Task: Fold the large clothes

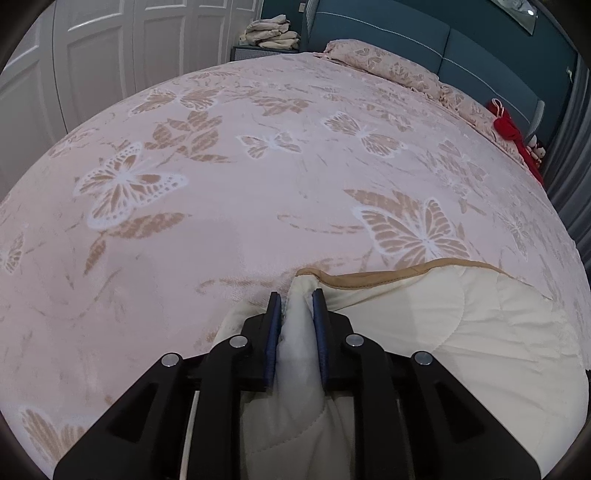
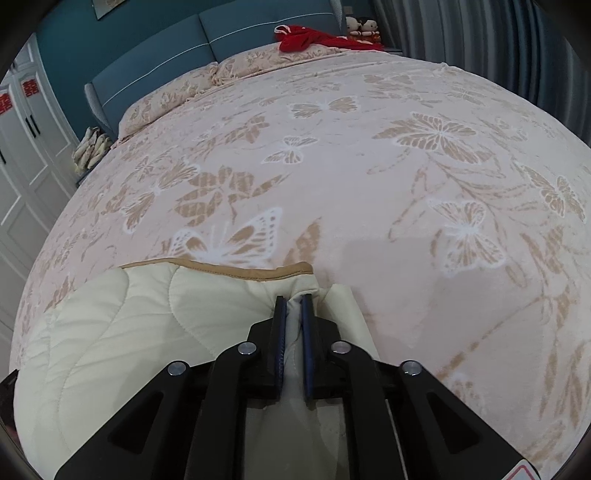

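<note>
A cream quilted garment with a tan trim edge (image 1: 461, 321) lies at the near side of the pink butterfly bedspread (image 1: 258, 184). My left gripper (image 1: 297, 295) is shut on a bunched fold at the garment's left corner, just above the bed. In the right wrist view the same cream garment (image 2: 147, 321) spreads to the left. My right gripper (image 2: 293, 299) is shut on a fold at its right corner, over the bedspread (image 2: 369, 166). The two held corners share the tan-trimmed edge.
Pillows (image 1: 388, 66) line the blue headboard (image 1: 480, 70). A red cloth (image 2: 306, 38) and two dolls (image 2: 364, 27) sit at the bed's far corner. Folded beige laundry (image 1: 271, 33) rests on a nightstand. White wardrobe doors (image 1: 110, 55) and grey curtains (image 2: 480, 44) flank the bed.
</note>
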### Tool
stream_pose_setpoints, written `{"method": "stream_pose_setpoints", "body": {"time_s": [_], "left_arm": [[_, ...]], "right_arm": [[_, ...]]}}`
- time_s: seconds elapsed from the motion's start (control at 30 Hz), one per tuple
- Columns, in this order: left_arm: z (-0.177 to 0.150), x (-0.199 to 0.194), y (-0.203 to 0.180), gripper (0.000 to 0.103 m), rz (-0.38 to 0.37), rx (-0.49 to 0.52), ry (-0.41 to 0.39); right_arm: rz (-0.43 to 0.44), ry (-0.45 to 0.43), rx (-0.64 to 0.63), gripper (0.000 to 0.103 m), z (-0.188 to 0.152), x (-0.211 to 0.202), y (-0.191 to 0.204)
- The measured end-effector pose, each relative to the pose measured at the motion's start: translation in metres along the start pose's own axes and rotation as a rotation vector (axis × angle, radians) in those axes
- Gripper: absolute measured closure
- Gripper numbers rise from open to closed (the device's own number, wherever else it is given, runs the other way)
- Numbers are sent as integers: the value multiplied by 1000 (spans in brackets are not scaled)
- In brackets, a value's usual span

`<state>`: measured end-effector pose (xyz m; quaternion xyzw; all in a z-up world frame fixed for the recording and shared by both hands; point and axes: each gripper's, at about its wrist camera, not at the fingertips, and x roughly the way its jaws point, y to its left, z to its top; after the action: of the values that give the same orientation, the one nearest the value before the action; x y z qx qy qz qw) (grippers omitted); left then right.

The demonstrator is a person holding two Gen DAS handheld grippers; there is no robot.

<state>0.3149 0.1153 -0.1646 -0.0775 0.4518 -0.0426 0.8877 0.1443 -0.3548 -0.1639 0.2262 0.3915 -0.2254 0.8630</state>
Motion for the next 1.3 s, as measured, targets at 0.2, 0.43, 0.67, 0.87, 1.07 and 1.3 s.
{"method": "stream_pose_setpoints", "body": {"time_s": [0.2, 0.43, 0.67, 0.87, 1.07, 1.3], "left_arm": [[36, -93, 0, 57, 71, 17, -146], [30, -92, -137, 57, -179, 272, -35], [-5, -3, -171, 61, -102, 318, 128], [-24, 17, -174, 61, -65, 344, 92], [-29, 20, -173, 61, -66, 349, 50], [-31, 25, -172, 60, -80, 331, 20]], "right_arm": [[-57, -112, 114, 81, 31, -84, -5], [259, 65, -241, 94, 16, -75, 164], [210, 217, -325, 96, -17, 0, 206], [203, 221, -321, 102, -34, 28, 201], [203, 189, -326, 103, -38, 33, 199], [223, 165, -297, 103, -40, 41, 199]]}}
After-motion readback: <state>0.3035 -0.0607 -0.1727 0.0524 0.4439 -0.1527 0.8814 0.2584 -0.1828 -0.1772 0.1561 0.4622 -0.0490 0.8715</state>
